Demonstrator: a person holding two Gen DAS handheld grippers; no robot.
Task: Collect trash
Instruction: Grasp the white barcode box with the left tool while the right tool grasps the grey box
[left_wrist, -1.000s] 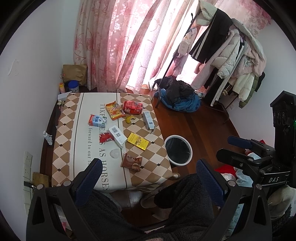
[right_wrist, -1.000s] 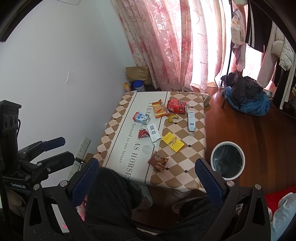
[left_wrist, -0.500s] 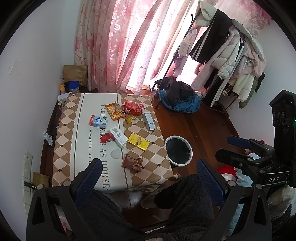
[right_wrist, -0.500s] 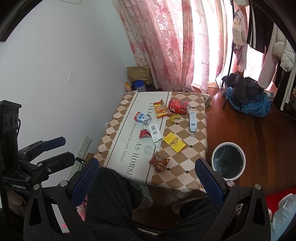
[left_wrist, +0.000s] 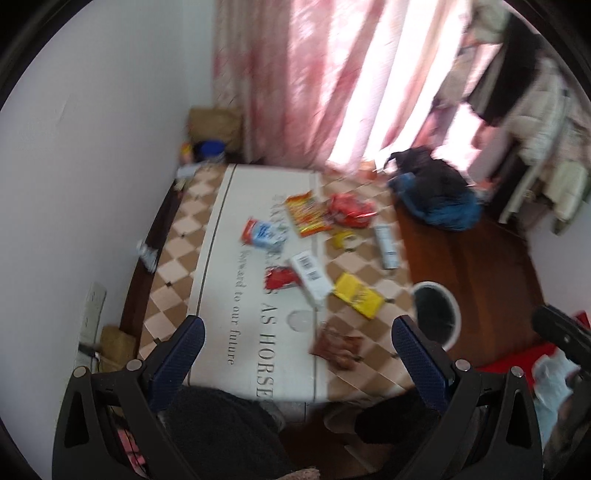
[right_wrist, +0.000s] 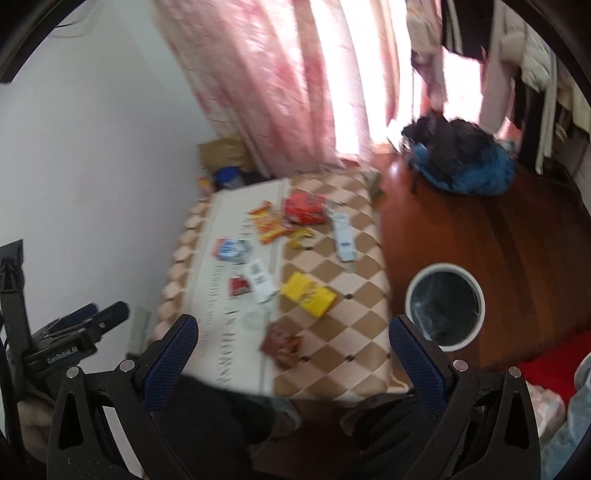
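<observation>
Both views moved closer to the checkered-cloth desk (left_wrist: 173, 254), now blurred. Left gripper (left_wrist: 295, 343) and right gripper (right_wrist: 291, 339) both spread apart, empty. Cloth reads "to our future"; "GenRobot.AI" on the left gripper.

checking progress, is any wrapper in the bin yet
No, the bin shows only its dark liner, and the wrappers, like the yellow packet, lie on the table.

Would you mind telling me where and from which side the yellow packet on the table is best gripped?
I would take the yellow packet by its edge nearest the bin, coming in low from that side. It lies flat on the tablecloth, so only a thin edge offers itself, and that side looks free of neighbours, while the white box crowds its other side. Both pairs of jaws stand open and empty.
</observation>
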